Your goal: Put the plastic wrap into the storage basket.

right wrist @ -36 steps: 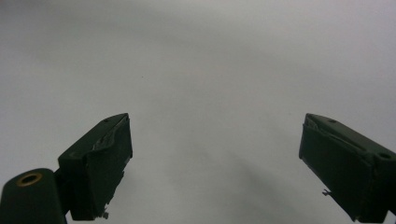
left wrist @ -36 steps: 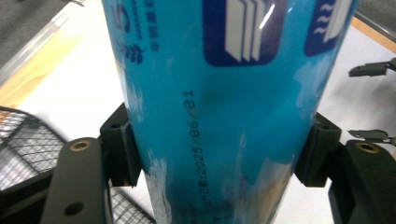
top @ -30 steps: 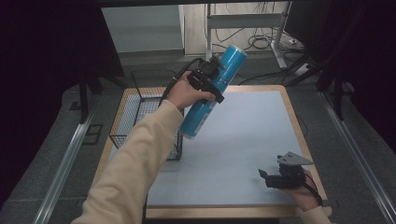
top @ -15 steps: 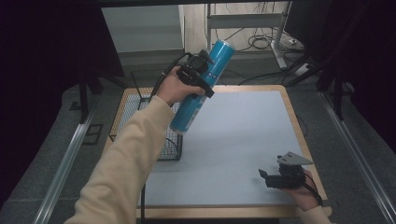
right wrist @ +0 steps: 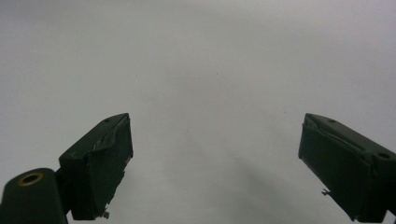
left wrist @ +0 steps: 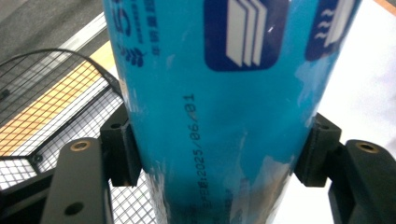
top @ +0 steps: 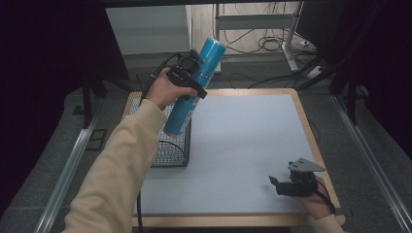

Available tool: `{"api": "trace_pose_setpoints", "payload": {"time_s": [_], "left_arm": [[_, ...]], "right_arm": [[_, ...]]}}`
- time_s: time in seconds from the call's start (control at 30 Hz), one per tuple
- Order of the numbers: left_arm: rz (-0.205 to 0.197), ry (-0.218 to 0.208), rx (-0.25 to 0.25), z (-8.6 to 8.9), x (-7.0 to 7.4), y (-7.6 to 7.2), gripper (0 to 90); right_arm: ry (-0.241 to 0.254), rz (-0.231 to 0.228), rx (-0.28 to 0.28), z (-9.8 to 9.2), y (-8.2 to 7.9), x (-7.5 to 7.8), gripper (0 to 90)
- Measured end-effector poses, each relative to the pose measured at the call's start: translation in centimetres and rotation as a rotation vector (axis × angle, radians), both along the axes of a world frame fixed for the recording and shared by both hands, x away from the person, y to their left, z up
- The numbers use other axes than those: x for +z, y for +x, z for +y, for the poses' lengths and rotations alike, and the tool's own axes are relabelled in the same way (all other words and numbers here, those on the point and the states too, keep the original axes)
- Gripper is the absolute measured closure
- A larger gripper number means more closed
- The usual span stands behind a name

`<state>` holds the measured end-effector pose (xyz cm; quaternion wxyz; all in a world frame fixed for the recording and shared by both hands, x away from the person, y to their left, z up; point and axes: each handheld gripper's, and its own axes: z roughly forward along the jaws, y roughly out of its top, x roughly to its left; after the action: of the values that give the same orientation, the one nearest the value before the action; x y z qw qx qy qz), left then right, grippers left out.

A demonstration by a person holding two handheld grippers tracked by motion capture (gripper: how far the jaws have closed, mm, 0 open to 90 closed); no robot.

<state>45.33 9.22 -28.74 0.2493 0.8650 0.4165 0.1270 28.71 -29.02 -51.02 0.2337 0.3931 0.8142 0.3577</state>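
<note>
One blue cylindrical canister [top: 193,86] is the item in hand. It is held in the air, tilted, with its top end leaning away from the person and its lower end hanging over the near right corner of the black wire basket [top: 170,154] at the table's left edge. In the left gripper view the canister [left wrist: 219,107] sits between the two black pads, which press on its opposite sides; a printed date runs along the wall.

The left gripper [top: 187,77] is therefore clamped on the canister around mid-length. The right gripper [top: 285,186] rests low on the grey table mat [top: 243,145] near the front right corner, well apart from the canister, with its jaws spread and nothing between them.

Step in hand, as judged: transfer of the canister above the basket, ahead of placement. The lower end appears to be just above the basket rim, not yet inside.

Next move calls for: centre the lower end over the basket opening, lower it clear of the rim wires, and release only once the canister is supported.
</note>
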Motion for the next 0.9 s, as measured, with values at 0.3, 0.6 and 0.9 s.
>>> {"api": "trace_pose_setpoints", "payload": {"time_s": [0.3,0.6,0.9], "left_arm": [[0.004,0.015,0.041,1.9,-1.0,0.4,31.9],[0.031,0.030,0.084,3.8,-2.6,1.1,32.0],[0.064,0.049,0.125,5.2,-4.8,1.8,32.0]], "right_arm": [[-0.004,-0.001,-0.003,-0.1,0.0,0.0,10.3],[-0.001,0.001,-0.007,-0.1,0.0,-0.1,10.3],[-0.004,0.001,-0.006,-0.1,0.1,-0.1,10.3]]}}
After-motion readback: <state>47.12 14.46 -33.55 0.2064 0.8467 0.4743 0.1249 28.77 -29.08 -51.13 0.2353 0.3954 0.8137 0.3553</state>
